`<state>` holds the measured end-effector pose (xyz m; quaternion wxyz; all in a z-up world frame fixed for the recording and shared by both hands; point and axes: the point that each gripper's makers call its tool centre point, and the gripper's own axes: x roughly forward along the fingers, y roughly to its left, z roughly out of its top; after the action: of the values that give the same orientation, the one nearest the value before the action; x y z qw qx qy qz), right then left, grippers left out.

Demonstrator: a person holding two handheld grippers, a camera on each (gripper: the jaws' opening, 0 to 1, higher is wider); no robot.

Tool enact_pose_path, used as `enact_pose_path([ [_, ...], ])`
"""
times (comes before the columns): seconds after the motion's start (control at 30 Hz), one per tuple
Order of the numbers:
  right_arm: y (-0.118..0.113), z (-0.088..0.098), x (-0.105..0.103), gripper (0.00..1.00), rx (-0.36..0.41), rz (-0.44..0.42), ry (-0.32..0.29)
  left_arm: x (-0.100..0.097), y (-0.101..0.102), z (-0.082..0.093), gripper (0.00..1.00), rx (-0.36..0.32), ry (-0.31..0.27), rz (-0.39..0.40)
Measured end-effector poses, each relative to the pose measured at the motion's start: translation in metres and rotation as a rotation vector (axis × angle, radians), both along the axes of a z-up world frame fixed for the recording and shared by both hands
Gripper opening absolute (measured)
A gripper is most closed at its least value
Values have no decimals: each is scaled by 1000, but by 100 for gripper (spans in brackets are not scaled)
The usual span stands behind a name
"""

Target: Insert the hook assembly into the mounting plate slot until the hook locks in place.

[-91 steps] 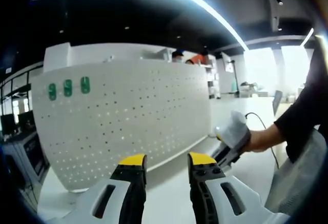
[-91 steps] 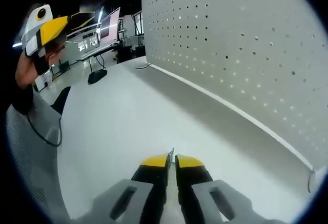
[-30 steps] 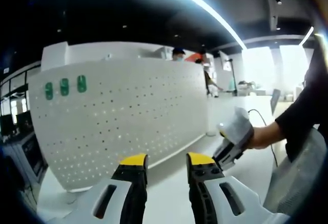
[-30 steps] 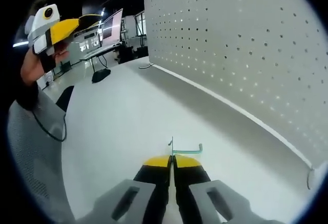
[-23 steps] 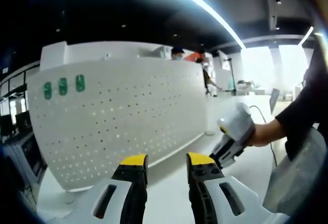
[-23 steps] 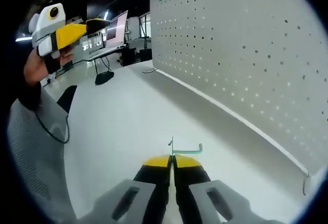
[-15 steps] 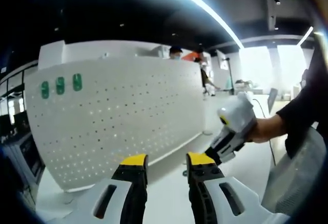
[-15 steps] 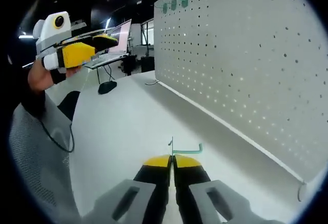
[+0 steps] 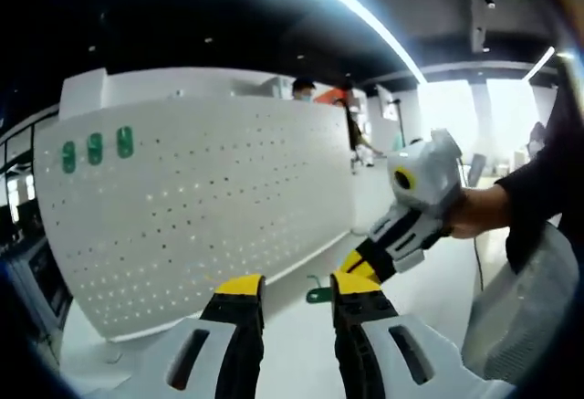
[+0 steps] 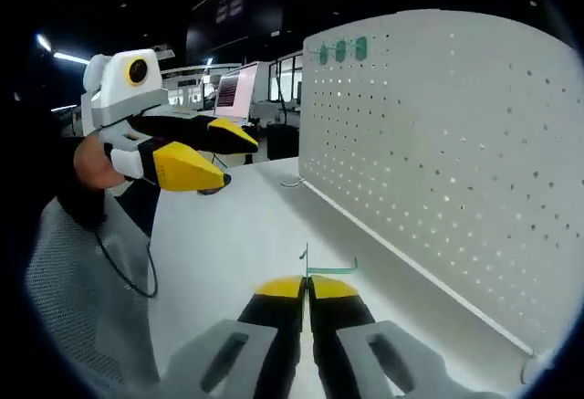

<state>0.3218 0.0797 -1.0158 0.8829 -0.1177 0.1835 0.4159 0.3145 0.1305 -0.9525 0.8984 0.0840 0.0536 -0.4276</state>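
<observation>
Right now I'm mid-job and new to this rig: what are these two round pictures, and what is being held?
A person holds one hand-held gripper in each hand, and a camera rides on each. In the left gripper view, the left hand-held gripper stands open and holds nothing; the other one comes in from the right. In the right gripper view, the right hand-held gripper is shut on a small green hook; the hook also shows in the left gripper view. Ahead stands a white pegboard on a white table, with three green hooks already near its top corner.
</observation>
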Motion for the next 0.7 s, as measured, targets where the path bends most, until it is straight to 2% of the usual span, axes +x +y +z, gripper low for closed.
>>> enact_pose_path([
  [0.33, 10, 12, -14, 0, -30, 152, -25, -7, -9, -6, 26, 25, 9, -55],
  [0.47, 15, 16, -30, 0, -50, 281, -9, -12, -14, -8, 26, 30, 20, -86],
  [0.7, 12, 26, -37, 0, -40, 337, -10, -20, -22, -16, 20, 61, 32, -141],
])
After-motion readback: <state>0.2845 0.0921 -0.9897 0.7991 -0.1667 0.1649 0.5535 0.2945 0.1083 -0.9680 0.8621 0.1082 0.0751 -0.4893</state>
